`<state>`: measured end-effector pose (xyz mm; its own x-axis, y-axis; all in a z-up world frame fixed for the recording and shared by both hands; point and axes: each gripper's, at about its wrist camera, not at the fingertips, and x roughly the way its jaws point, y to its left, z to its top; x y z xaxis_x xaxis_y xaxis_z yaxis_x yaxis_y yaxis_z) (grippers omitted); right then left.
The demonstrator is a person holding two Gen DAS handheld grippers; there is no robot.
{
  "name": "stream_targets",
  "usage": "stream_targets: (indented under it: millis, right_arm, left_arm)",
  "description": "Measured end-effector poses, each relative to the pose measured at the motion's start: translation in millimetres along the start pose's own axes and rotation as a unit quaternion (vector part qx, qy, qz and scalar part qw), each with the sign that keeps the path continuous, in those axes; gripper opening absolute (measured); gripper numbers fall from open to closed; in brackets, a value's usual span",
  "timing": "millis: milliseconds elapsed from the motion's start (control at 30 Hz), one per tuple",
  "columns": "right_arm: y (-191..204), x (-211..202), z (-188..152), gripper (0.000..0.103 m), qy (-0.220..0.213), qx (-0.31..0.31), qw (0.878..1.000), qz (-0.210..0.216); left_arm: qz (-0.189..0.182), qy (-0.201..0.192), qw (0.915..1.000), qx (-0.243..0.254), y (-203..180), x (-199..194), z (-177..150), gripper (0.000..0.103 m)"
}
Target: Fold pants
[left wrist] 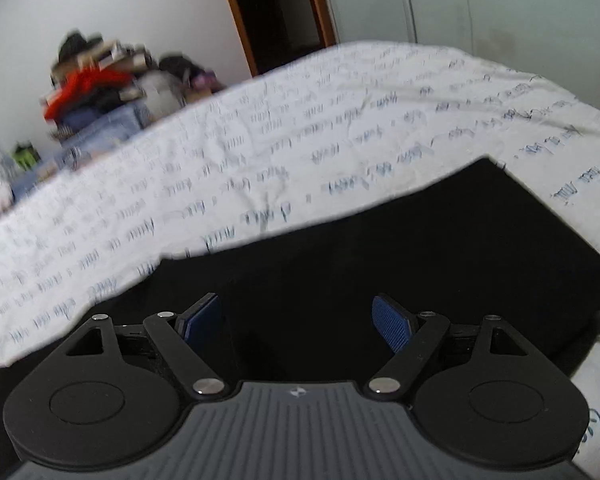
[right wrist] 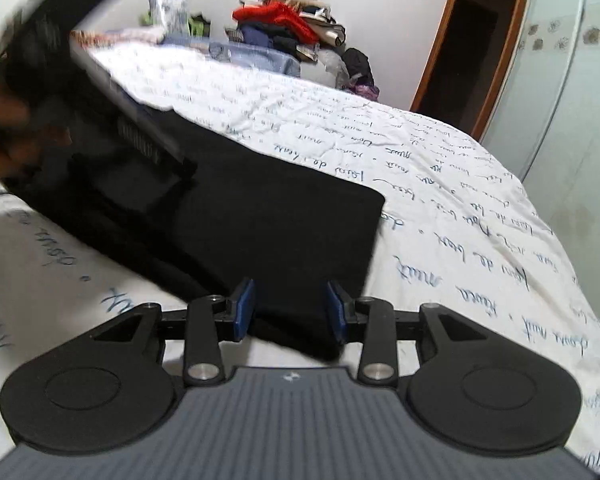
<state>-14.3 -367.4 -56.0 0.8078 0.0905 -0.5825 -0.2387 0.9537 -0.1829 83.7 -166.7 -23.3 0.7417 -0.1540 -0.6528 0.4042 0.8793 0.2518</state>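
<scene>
We see the left gripper [left wrist: 298,322] tilted downward over the black pants [left wrist: 400,256], its blue ribbed pads [left wrist: 392,322] spread wide apart with only dark cloth behind them and nothing pinched. In the right wrist view the right gripper [right wrist: 291,312] also angles down at the near edge of the pants [right wrist: 284,220], its jaws partly apart; the fabric edge sits in the gap, but the pads [right wrist: 244,308] do not press on it. At the left of that view a hand [right wrist: 4,116] grips the other gripper's dark body, blurred, above the far end of the pants.

The pants lie flat on the bed [left wrist: 260,152], folded into a matte black rectangle with a straight edge and a sharp squared corner toward the foot side. The bed sheet is white, lightly creased cotton-like cloth printed with rows of blue handwriting. Beyond the pants, at the far side of the bed, a messy clothes pile [right wrist: 292,28] shows red, blue and dark pieces against a white wall. To the right of the pile stands a brown wooden door frame [right wrist: 444,44], then pale glossy wardrobe doors [right wrist: 572,80].
</scene>
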Motion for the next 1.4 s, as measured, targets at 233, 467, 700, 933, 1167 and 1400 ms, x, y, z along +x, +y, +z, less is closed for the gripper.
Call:
stream_targets:
  millis: [233, 467, 700, 933, 1167, 1400]
  right_arm:
    - [-43, -12, 3, 0.035, -0.047, 0.080, 0.995, -0.047]
    - [-33, 29, 4, 0.034, 0.002, 0.048, 0.998, -0.052]
    - [-28, 33, 18, 0.034, -0.025, 0.060, 0.996, -0.058]
    - [-21, 35, 7, 0.034, -0.002, 0.056, 0.997, -0.054]
    - [-22, 20, 20, 0.034, -0.041, 0.074, 0.994, -0.066]
    - [-7, 33, 34, 0.035, -0.038, 0.054, 0.996, -0.063]
  left_arm:
    - [-0.123, -0.012, 0.9913, -0.046, -15, 2, 44, 0.083]
    - [-0.164, -0.005, 0.9862, -0.017, -64, 36, 65, 0.083]
    - [-0.150, -0.007, 0.9886, -0.011, -87, 75, 82, 0.083]
    - [-0.145, -0.007, 0.9893, -0.017, -92, 86, 76, 0.084]
    - [-0.124, -0.026, 0.9912, -0.036, -66, 56, 71, 0.084]
    - [-0.065, -0.018, 0.9961, -0.058, -29, 45, 52, 0.084]
